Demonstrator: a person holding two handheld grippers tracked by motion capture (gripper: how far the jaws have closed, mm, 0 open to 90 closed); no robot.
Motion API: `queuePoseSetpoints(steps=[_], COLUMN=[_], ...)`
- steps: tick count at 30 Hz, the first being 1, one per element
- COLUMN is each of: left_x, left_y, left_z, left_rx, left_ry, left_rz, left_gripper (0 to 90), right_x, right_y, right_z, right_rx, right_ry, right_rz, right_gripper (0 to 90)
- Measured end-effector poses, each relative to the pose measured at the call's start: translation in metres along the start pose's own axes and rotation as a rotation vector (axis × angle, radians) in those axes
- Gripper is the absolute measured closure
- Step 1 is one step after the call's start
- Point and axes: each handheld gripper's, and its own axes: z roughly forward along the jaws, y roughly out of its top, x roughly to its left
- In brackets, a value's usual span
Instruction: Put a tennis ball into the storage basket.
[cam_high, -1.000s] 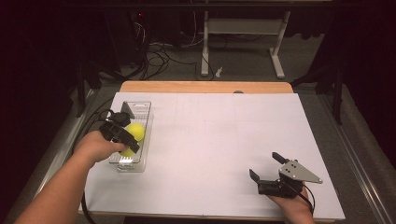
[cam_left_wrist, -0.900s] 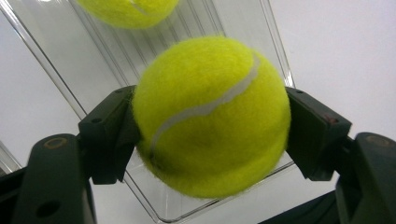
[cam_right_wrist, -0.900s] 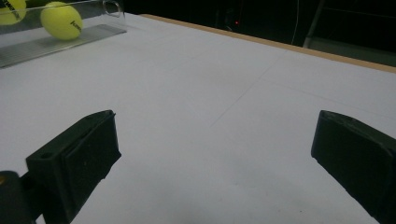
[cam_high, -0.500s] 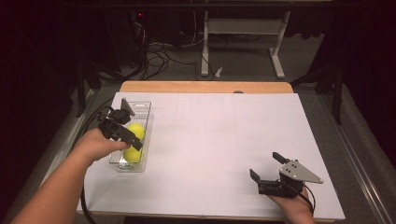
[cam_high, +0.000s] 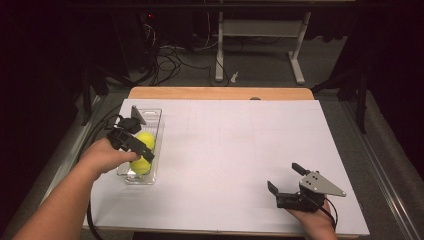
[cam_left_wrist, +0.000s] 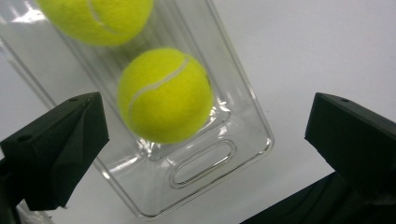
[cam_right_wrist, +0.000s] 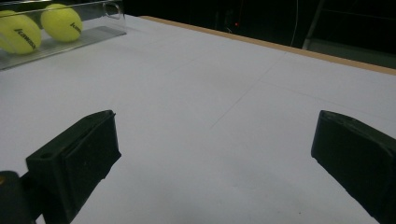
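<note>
White tabletop (cam_high: 235, 150) holds my tray (cam_left_wrist: 219, 158) with two balls. My left fingers (cam_left_wrist: 60, 149) have just opened above the near ball (cam_left_wrist: 163, 95); I'd lift straight up. Right fingers (cam_right_wrist: 74, 158) rest open.

This looks like a lab or test room. The tabletop (cam_high: 235, 165) has a white sheet with thin grid lines. Behind the tabletop the room is dark, with cables (cam_high: 170, 57) on the floor and a white metal stand (cam_high: 260, 37).

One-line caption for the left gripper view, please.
Open left claw above two tennis balls in a clear plastic tray.
</note>
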Motion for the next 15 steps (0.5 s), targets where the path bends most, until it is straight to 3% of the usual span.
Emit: queuePoseSetpoints(steps=[15], left_x=[-0.041], left_y=[-0.008], left_z=[0.007], left_rx=[0.009], left_ry=[-0.044], left_rz=[0.048], left_gripper=[0.7], right_x=[0.000], right_y=[0.000], right_z=[0.000], right_rx=[-0.002], right_ry=[0.002], right_rz=[0.001], right_gripper=[1.5])
